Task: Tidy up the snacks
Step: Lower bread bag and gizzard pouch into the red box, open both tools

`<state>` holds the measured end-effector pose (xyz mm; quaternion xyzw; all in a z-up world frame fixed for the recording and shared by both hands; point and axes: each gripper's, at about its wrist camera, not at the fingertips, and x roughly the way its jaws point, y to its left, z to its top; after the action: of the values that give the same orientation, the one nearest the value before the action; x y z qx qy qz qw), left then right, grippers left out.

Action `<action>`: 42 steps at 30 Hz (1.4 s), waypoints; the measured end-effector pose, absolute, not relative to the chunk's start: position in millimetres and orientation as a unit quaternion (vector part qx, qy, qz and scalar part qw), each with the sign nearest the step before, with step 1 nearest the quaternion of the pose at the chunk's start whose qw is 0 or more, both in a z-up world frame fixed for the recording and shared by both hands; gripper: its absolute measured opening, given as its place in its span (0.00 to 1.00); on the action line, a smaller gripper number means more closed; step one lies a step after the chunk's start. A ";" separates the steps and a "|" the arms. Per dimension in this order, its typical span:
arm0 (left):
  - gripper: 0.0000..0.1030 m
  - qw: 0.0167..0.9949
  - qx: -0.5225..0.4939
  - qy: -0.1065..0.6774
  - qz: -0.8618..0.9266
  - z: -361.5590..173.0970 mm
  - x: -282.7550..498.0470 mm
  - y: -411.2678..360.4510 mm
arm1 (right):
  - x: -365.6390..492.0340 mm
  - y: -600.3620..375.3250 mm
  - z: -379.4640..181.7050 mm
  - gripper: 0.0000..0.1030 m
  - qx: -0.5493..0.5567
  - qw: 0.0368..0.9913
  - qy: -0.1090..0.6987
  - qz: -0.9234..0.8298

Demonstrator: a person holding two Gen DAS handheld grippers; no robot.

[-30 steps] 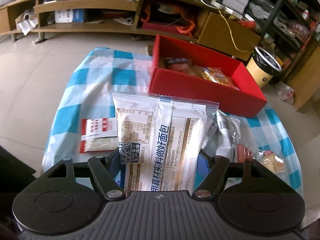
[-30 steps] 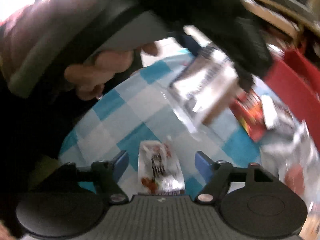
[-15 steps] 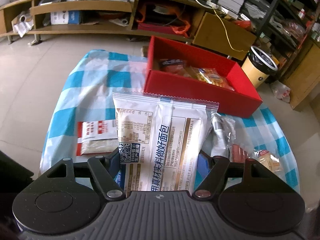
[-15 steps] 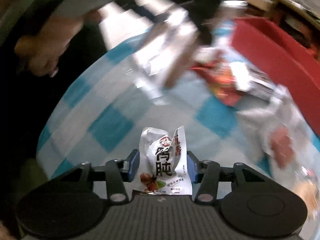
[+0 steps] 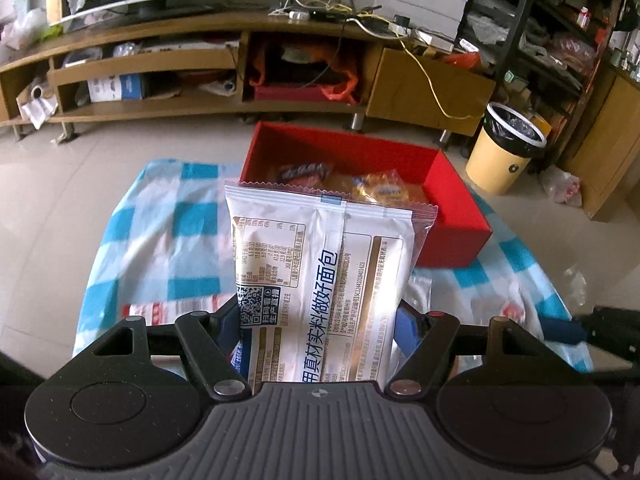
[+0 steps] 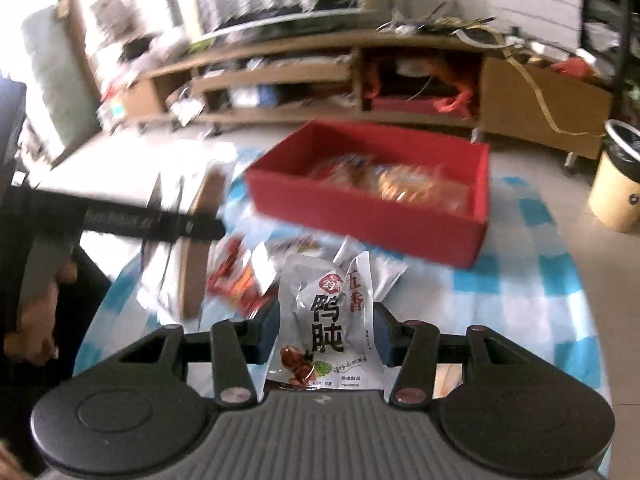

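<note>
My left gripper (image 5: 320, 320) is shut on a white bread packet (image 5: 324, 260) with blue print, held upright above the checked cloth. The packet's top edge overlaps the near wall of the red box (image 5: 456, 208), which holds several snacks. My right gripper (image 6: 326, 332) is shut on a small silver snack pouch (image 6: 326, 300) with black characters, lifted off the cloth in front of the red box (image 6: 360, 216). In the right wrist view the left gripper's black arm (image 6: 152, 220) and its blurred packet (image 6: 188, 248) cross the left side.
Loose red and silver packets (image 6: 240, 276) lie on the blue-and-white checked cloth (image 5: 172, 224) near me. A yellow bin (image 5: 504, 148) stands on the floor to the right. A long wooden TV stand (image 5: 200, 64) runs along the back, and a person's hand (image 6: 36, 320) is at the left.
The right gripper closed on the silver pouch, lifted it off the cloth and swung to face the red box. The left gripper rose with the bread packet, moving toward the box.
</note>
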<state>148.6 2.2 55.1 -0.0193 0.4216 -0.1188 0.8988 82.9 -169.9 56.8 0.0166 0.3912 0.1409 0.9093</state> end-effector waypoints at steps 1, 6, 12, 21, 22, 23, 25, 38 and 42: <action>0.76 0.899 -0.017 0.421 -0.119 56.3 152.0 -1.0 | 88.9 -172.5 60.0 0.43 0.025 0.912 0.386 0.135; 0.76 0.904 -0.004 0.414 -0.111 59.8 168.2 -13.1 | 111.8 -172.1 76.7 0.43 0.040 0.923 0.360 0.125; 0.75 0.908 0.002 0.405 -0.110 62.9 191.2 -29.6 | 134.8 -175.7 84.9 0.44 0.043 0.934 0.339 0.105; 0.75 0.915 0.022 0.390 -0.102 61.1 227.1 -49.4 | 183.5 -187.6 87.9 0.44 0.051 0.942 0.323 0.077; 0.75 0.915 0.024 0.389 -0.101 60.4 231.1 -51.2 | 189.5 -187.8 87.2 0.44 0.050 0.942 0.322 0.076; 0.75 0.916 0.028 0.389 -0.099 58.7 237.0 -53.6 | 196.2 -188.0 86.5 0.44 0.050 0.942 0.322 0.075; 0.75 0.916 0.034 0.388 -0.096 55.8 247.0 -57.0 | 206.6 -187.6 83.4 0.44 0.045 0.942 0.323 0.073; 0.76 0.914 0.055 0.394 -0.080 21.8 299.1 -71.0 | 274.0 -203.7 40.9 0.44 0.058 0.934 0.347 0.056; 0.78 0.914 0.051 0.397 -0.072 13.6 314.2 -71.4 | 286.4 -211.2 27.3 0.47 0.085 0.934 0.342 0.053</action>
<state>314.2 -71.4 13.6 0.0509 0.3969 -0.0720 0.9136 286.4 -211.2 27.3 0.0849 0.3422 0.0532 0.9343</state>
